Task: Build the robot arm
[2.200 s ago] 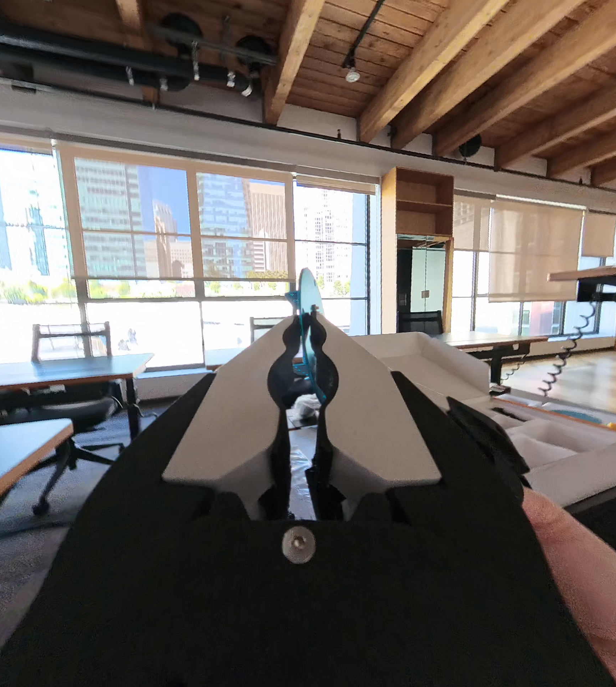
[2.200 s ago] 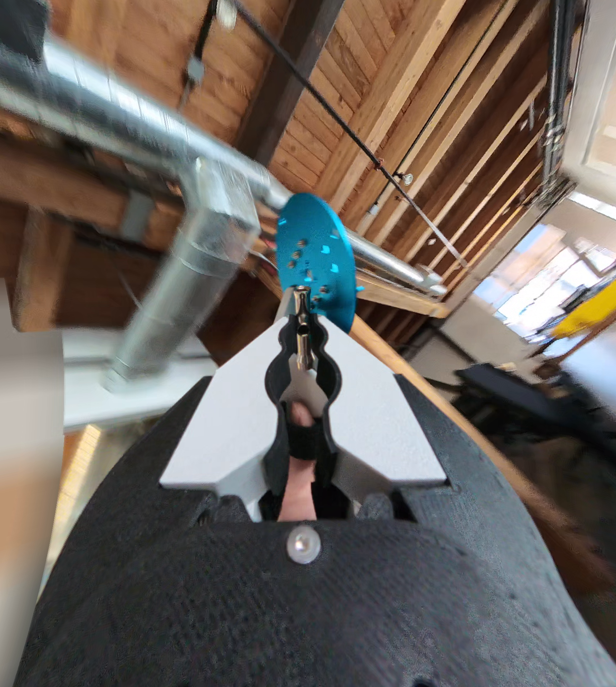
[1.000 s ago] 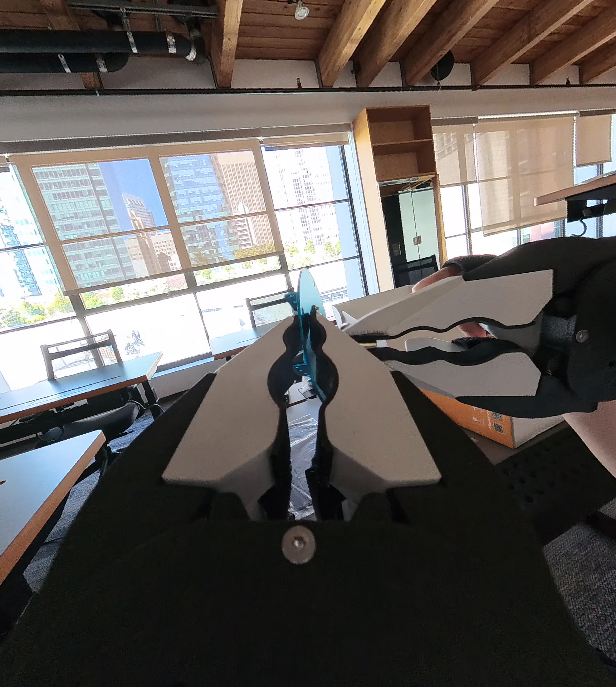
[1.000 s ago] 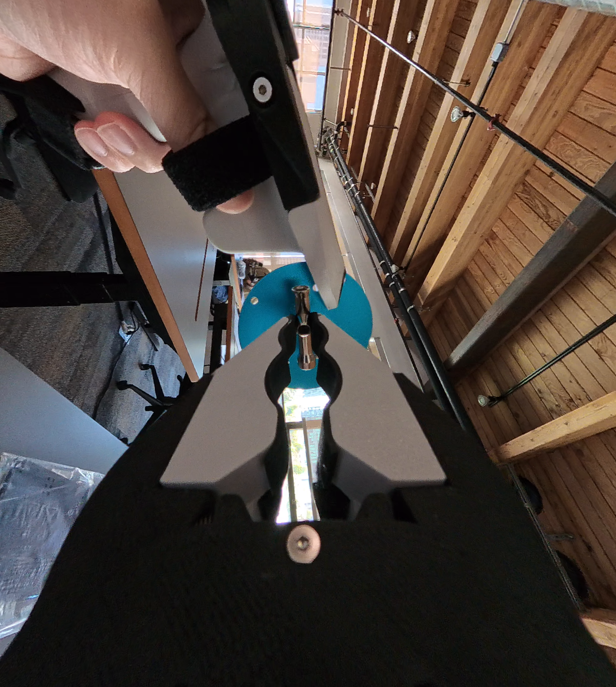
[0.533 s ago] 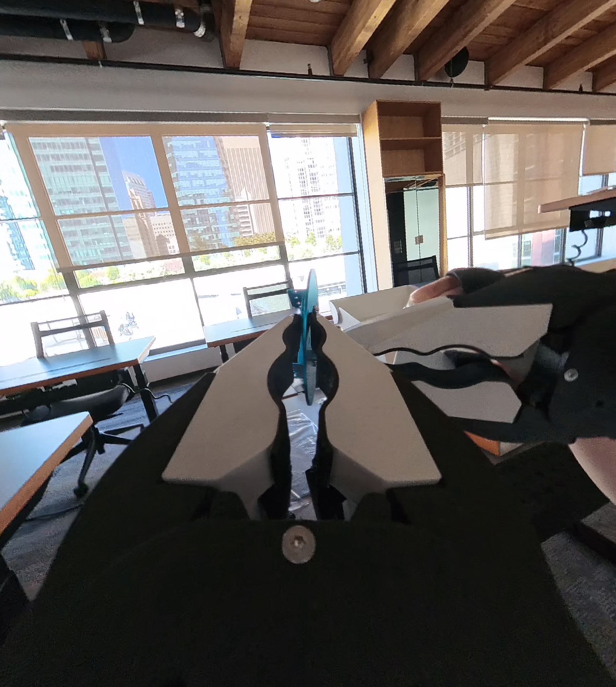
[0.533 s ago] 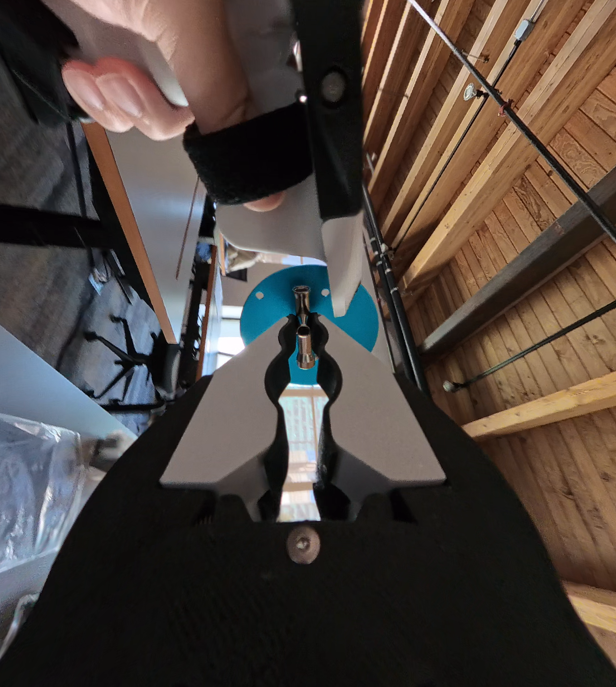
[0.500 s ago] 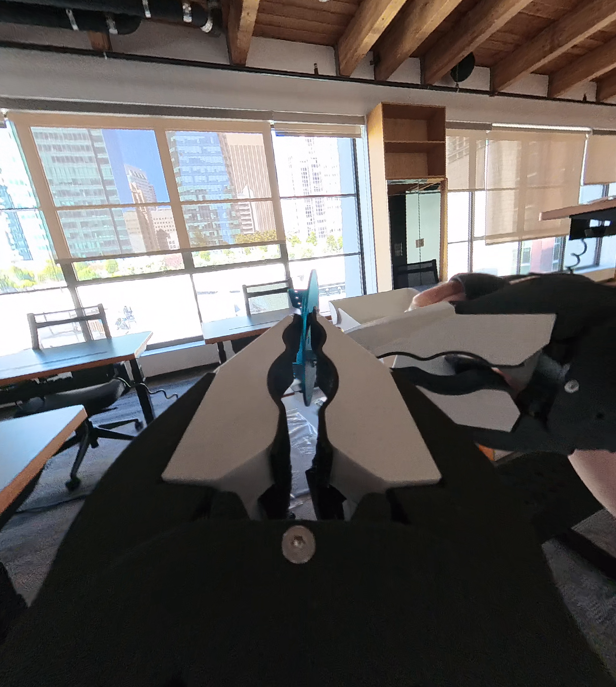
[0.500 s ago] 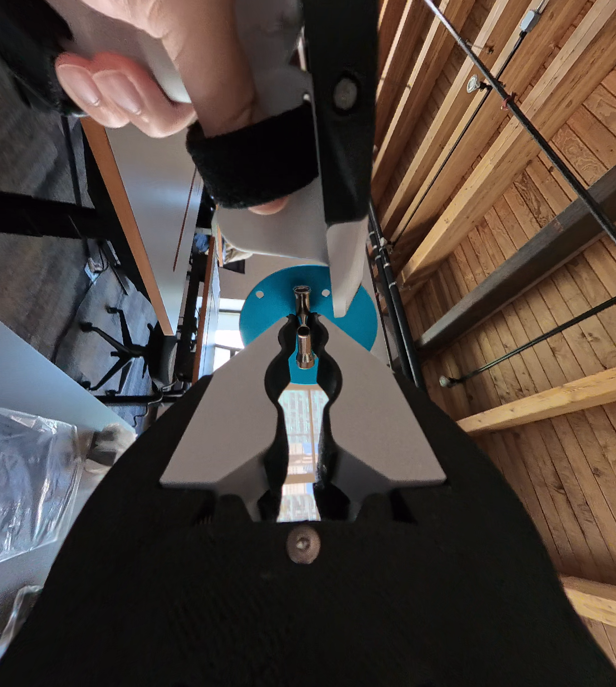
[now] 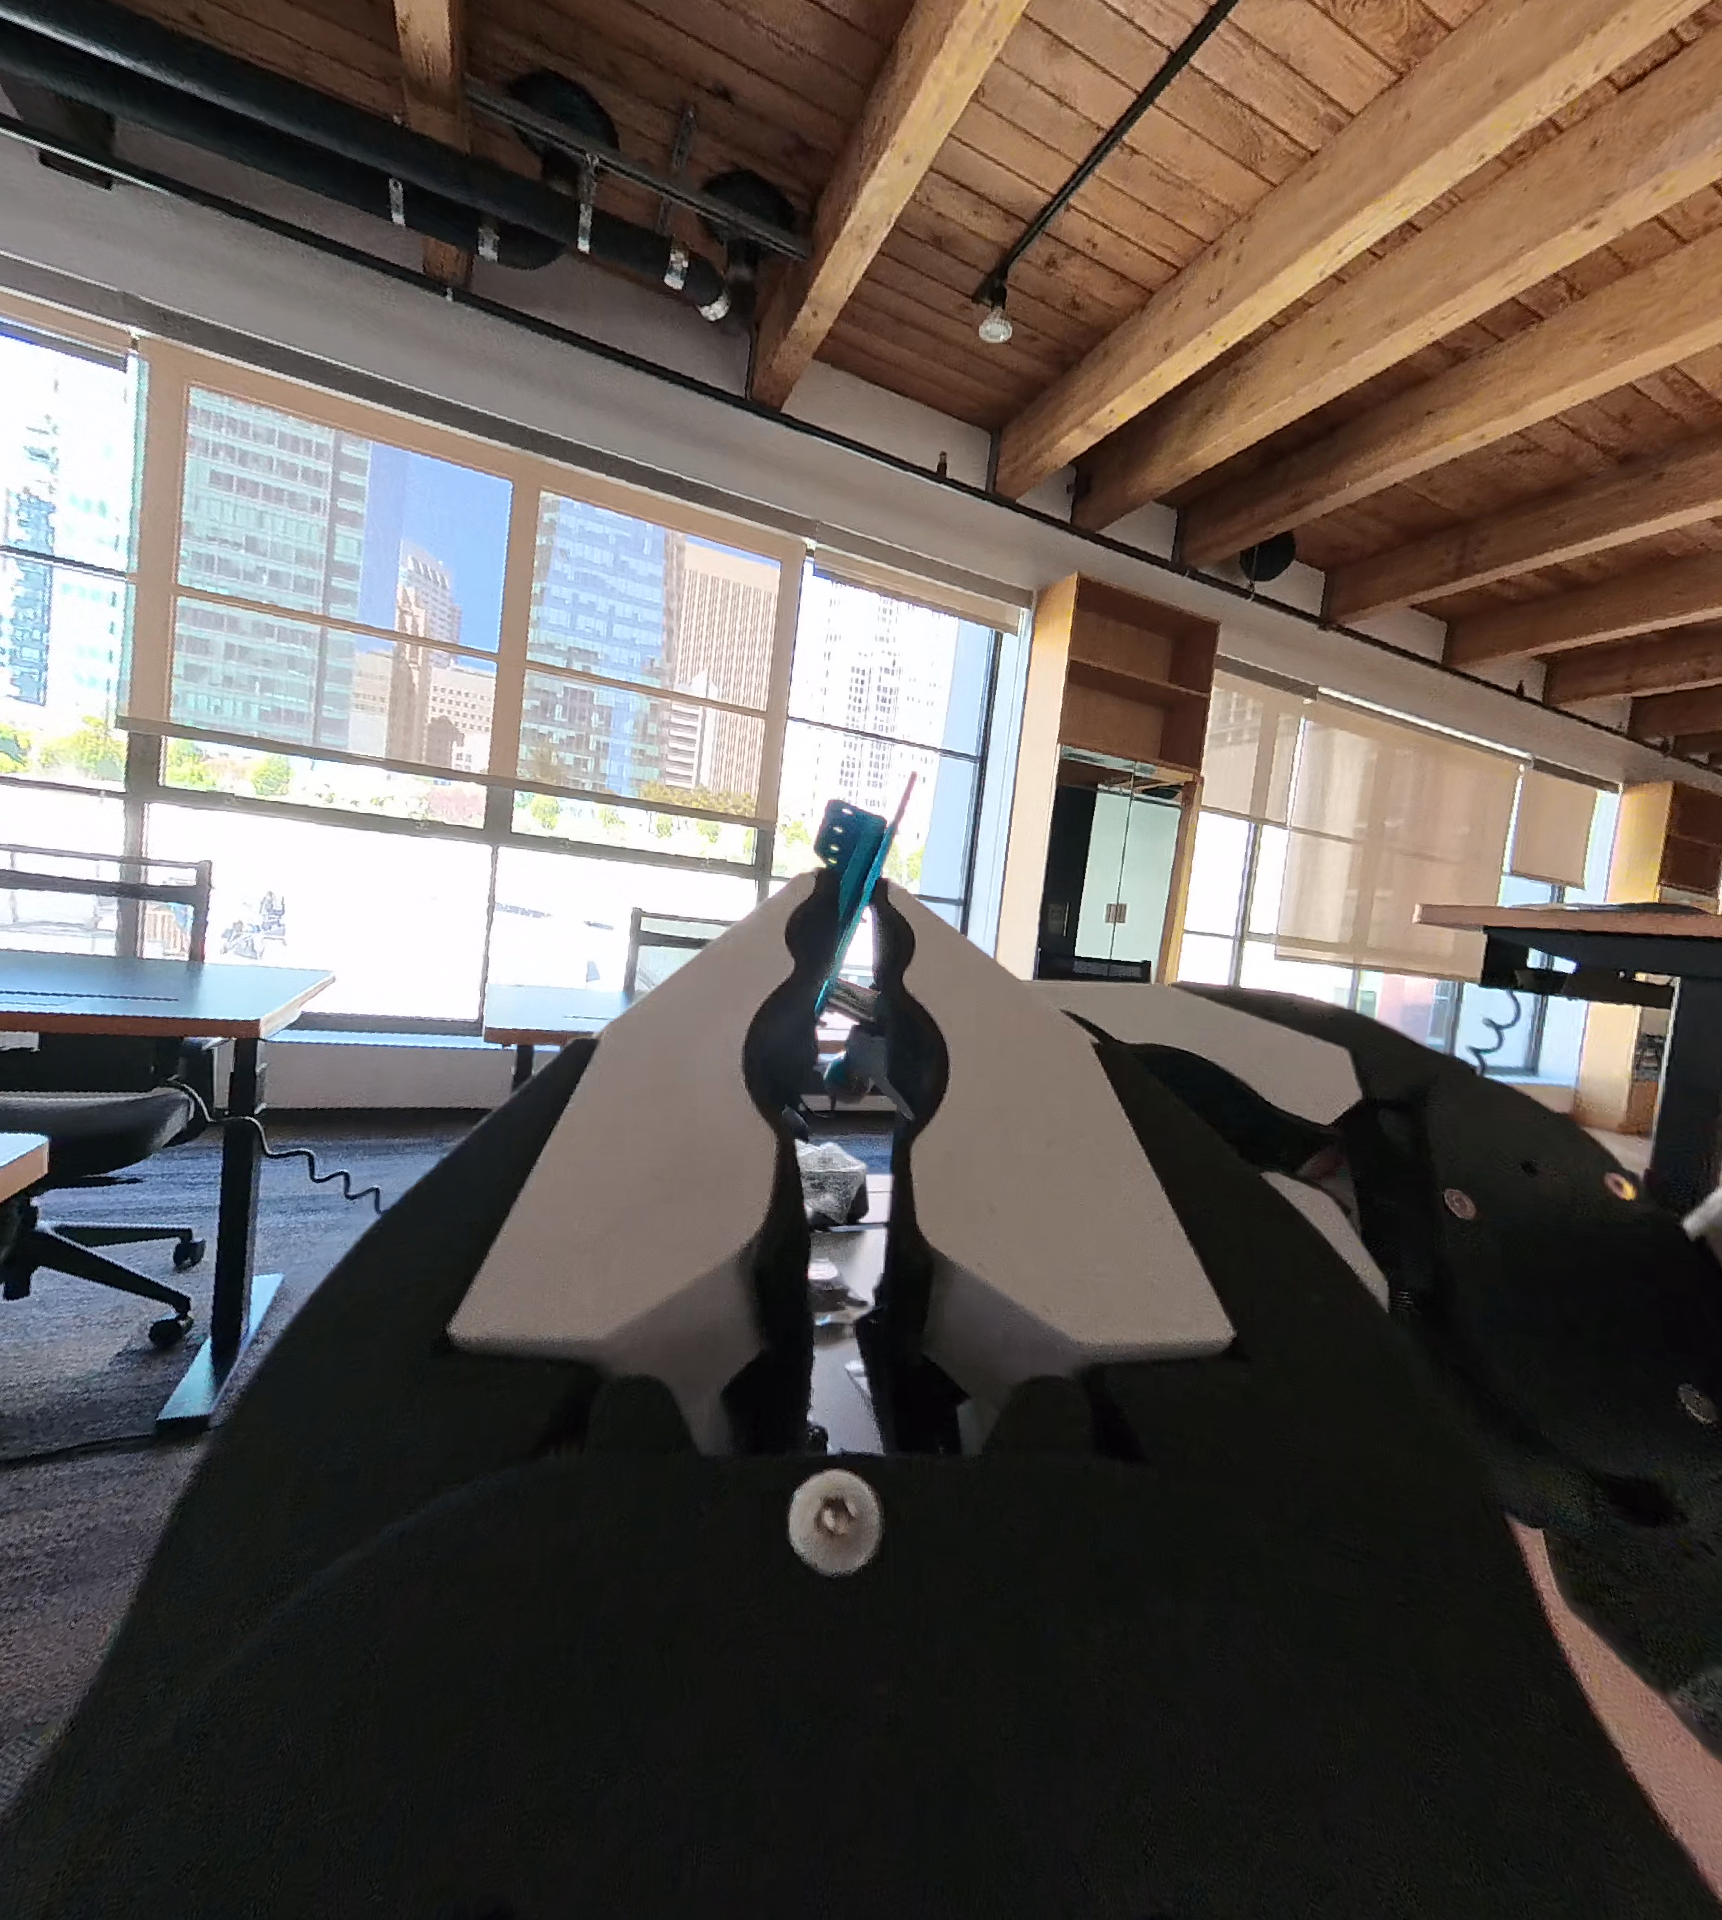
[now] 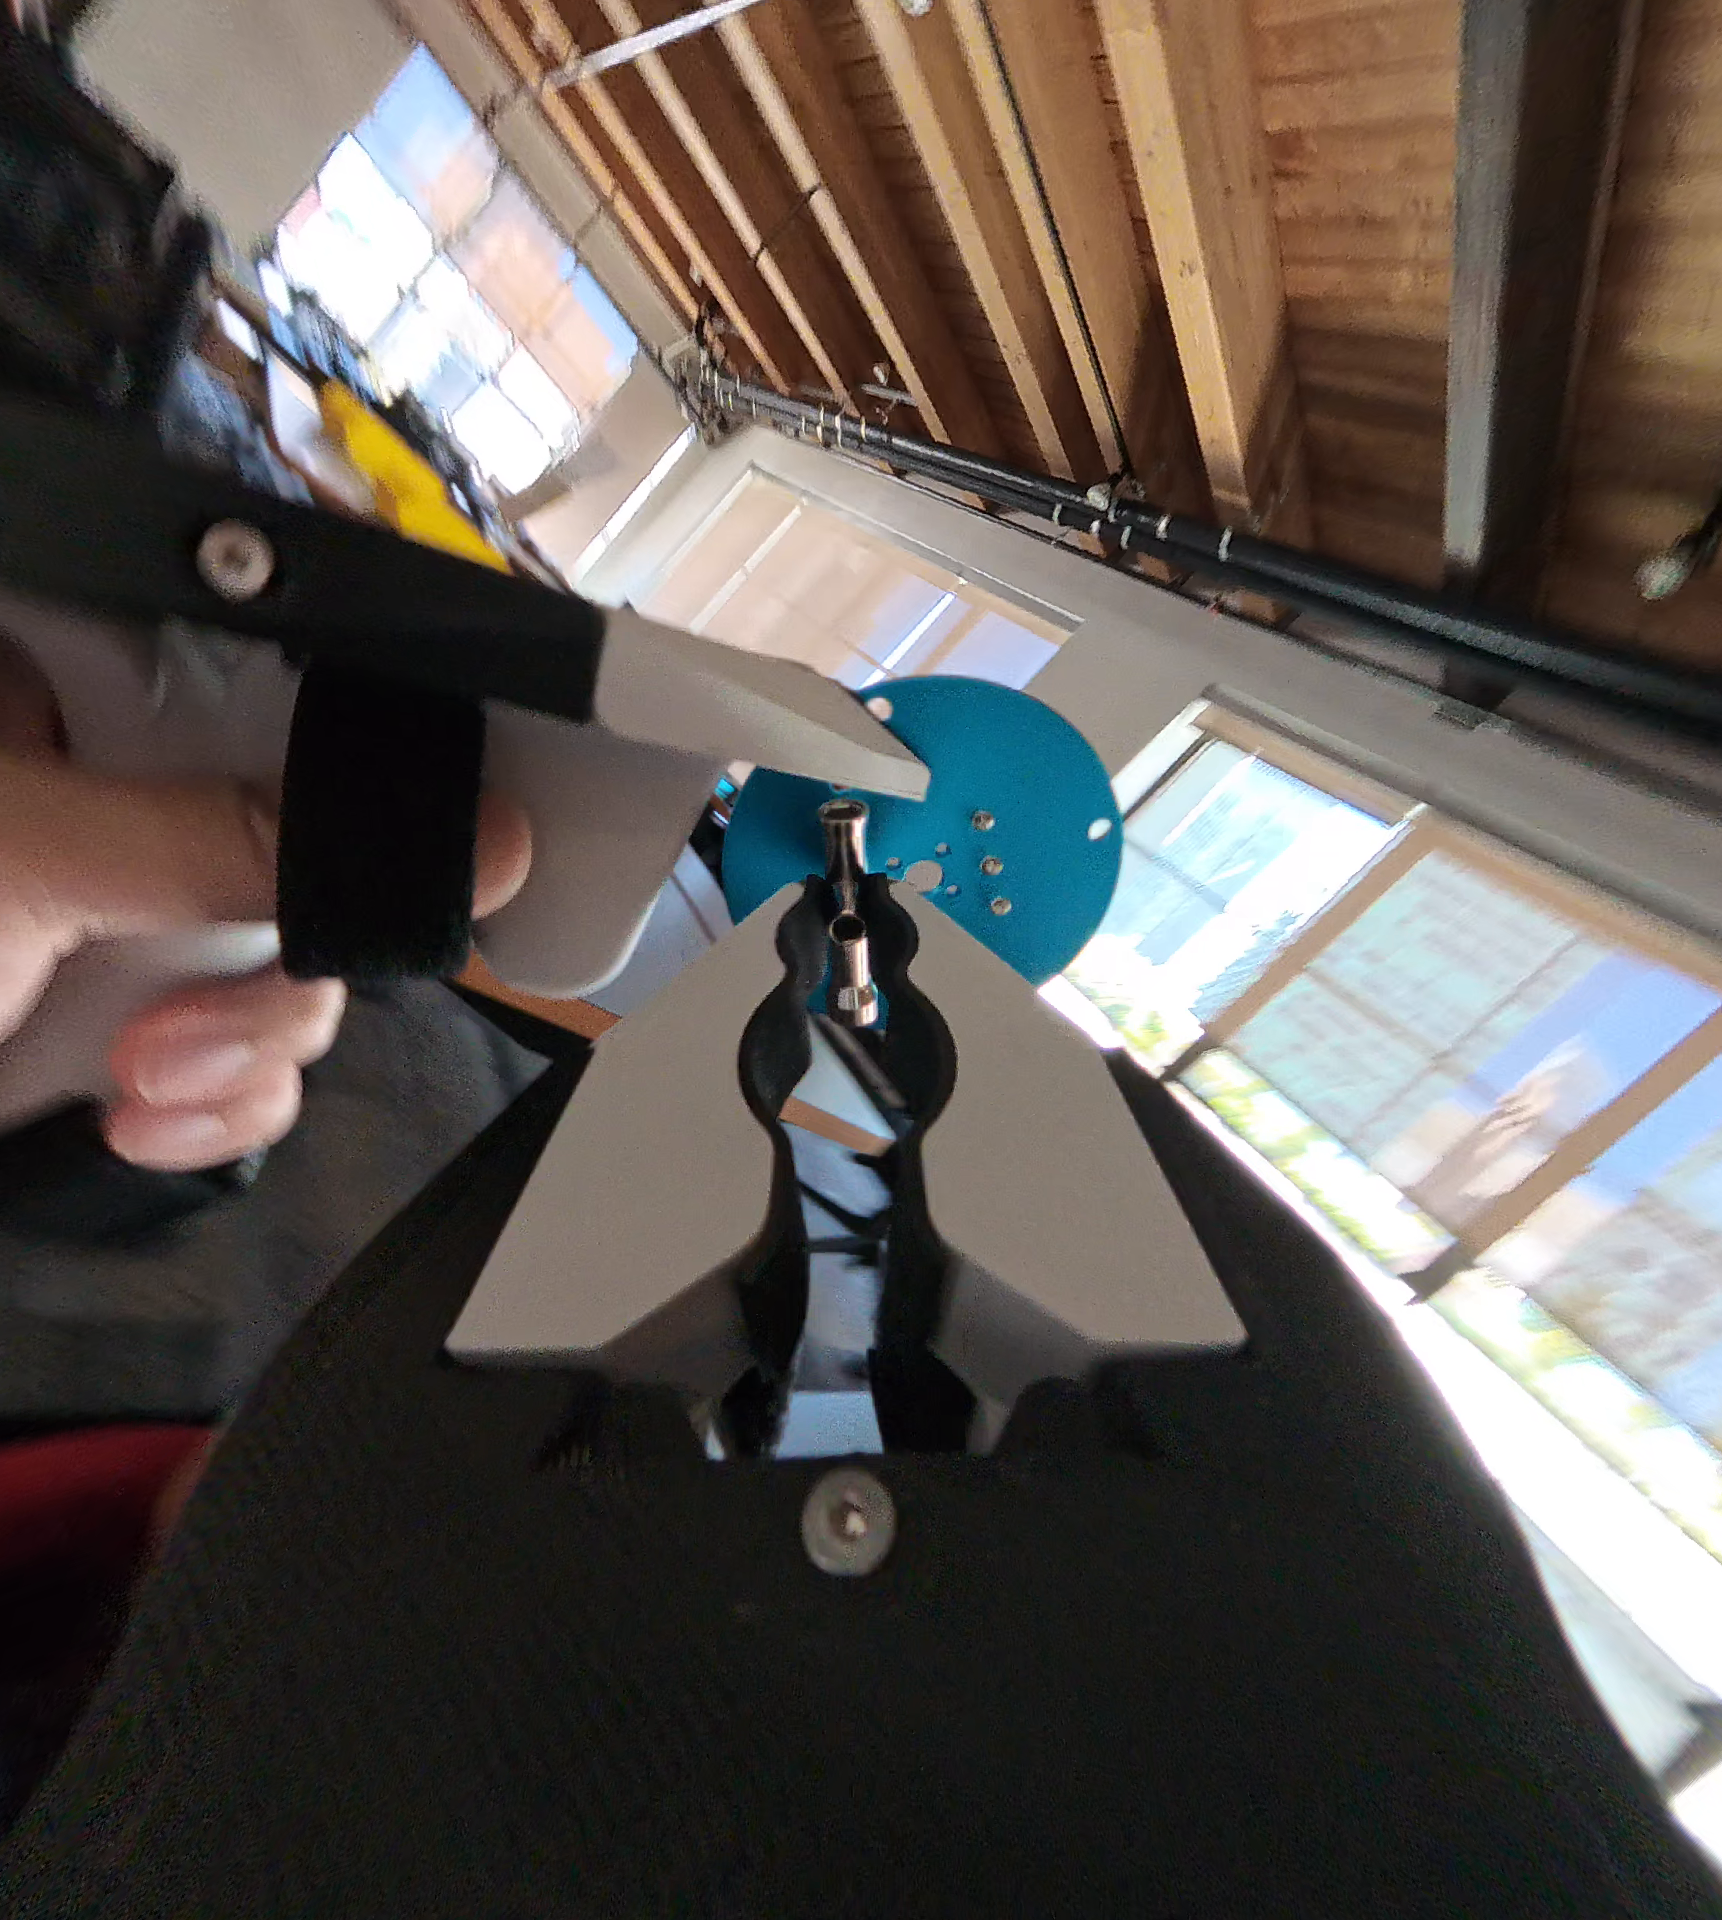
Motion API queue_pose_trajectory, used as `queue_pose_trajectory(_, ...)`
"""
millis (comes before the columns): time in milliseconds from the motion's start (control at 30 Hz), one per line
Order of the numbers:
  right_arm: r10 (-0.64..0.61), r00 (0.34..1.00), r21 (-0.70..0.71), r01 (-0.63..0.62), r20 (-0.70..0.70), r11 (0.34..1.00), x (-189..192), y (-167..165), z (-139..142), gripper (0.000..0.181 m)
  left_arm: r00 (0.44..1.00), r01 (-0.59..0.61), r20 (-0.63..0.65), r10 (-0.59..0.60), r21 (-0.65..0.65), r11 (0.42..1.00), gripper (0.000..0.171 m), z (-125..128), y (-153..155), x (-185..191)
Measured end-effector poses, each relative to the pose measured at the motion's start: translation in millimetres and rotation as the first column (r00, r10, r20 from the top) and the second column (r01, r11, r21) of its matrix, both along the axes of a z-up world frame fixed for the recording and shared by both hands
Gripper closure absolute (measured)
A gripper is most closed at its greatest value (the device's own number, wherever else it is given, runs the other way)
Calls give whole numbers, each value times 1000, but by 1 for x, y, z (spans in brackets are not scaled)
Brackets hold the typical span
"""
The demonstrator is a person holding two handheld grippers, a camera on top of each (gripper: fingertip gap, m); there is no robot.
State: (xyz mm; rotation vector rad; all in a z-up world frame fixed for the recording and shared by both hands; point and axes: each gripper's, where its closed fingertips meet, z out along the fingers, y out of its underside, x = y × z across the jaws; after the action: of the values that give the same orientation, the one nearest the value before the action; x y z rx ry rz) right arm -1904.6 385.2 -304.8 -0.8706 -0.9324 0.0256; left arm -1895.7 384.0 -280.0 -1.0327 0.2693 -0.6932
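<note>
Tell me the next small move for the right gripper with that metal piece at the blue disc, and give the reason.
Probably ease the right gripper slightly forward, lining the small metal sleeve up with a hole near the centre of the blue disc. The sleeve's tip sits just short of the disc face, which the left gripper pinches edge-on, so only a fine nudge seems needed.

Blue disc (image 10: 1002, 831): flat sheet metal, smooth satin anodised finish, drilled with small holes. Fitting (image 10: 849, 914) in front of the disc: bright polished metal, tubular. Left gripper (image 9: 844, 914) and right gripper (image 10: 841, 894): matt grey plastic fingers (image 10: 649, 1174) with black wavy inner pads, on a finely textured matt black plastic body; one bare metal screw each. Ceiling (image 9: 1252, 208) above the disc: bare timber beams and planks, unpolished.
</note>
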Motion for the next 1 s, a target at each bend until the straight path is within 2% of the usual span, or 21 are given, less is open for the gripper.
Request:
queue_pose_trajectory(100, 144, 960, -183, -191, -242, 964, -3, 3, 0, 175, 1000, -18, 9, 17, 28, 999, 167, 1, 2, -3)
queue_pose_trajectory(167, 232, 873, -278, -372, -428, 886, -5, 5, 0, 174, 1000, -23, 19, 22, 45, 999, 168, 2, 4, -5)
queue_pose_trajectory(233, 282, 773, -311, -518, -568, 797, -6, 6, 0, 174, 1000, -28, 10, 28, 61, 998, 168, 2, 5, -7)
queue_pose_trajectory(267, 284, 757, -315, -538, -588, 782, -7, 8, -1, 174, 999, -40, 0, 40, 60, 997, 168, 1, 7, -8)
queue_pose_trajectory(300, 282, 768, -306, -522, -575, 796, -8, 9, -2, 174, 999, -51, -14, 52, 63, 997, 167, 0, 8, -8)
queue_pose_trajectory(433, 207, 880, -215, -322, -428, 922, -6, 11, -3, 174, 996, -62, -65, 68, 85, 994, 168, -2, 10, -6)
queue_pose_trajectory(500, 205, 863, -240, -344, -461, 908, -7, 15, -5, 175, 991, -83, -95, 94, 117, 990, 167, -3, 13, -5)
queue_pose_trajectory(533, 231, 818, -291, -429, -527, 856, -8, 18, -7, 175, 989, -89, -106, 104, 137, 987, 168, -4, 14, -5)
queue_pose_trajectory(633, 240, 595, -373, -718, -767, 587, -11, 26, -14, 174, 985, -85, -133, 107, 164, 983, 167, -11, 21, -5)
queue_pose_trajectory(767, 116, 308, -267, -923, -944, 276, -14, 36, -24, 175, 982, -79, -159, 107, 175, 982, 167, -21, 31, -6)
queue_pose_trajectory(867, -27, 122, -121, -993, -992, -8, -18, 41, -31, 175, 971, -97, -198, 132, 180, 979, 167, -28, 36, -8)
queue_pose_trajectory(933, -149, 19, 11, -980, -989, -200, -21, 40, -35, 175, 961, -101, -233, 147, 199, 975, 168, -31, 35, -10)
queue_pose_trajectory(1000, -263, -53, 146, -925, -963, -349, -22, 37, -37, 175, 950, -117, -261, 174, 218, 969, 168, -34, 34, -11)
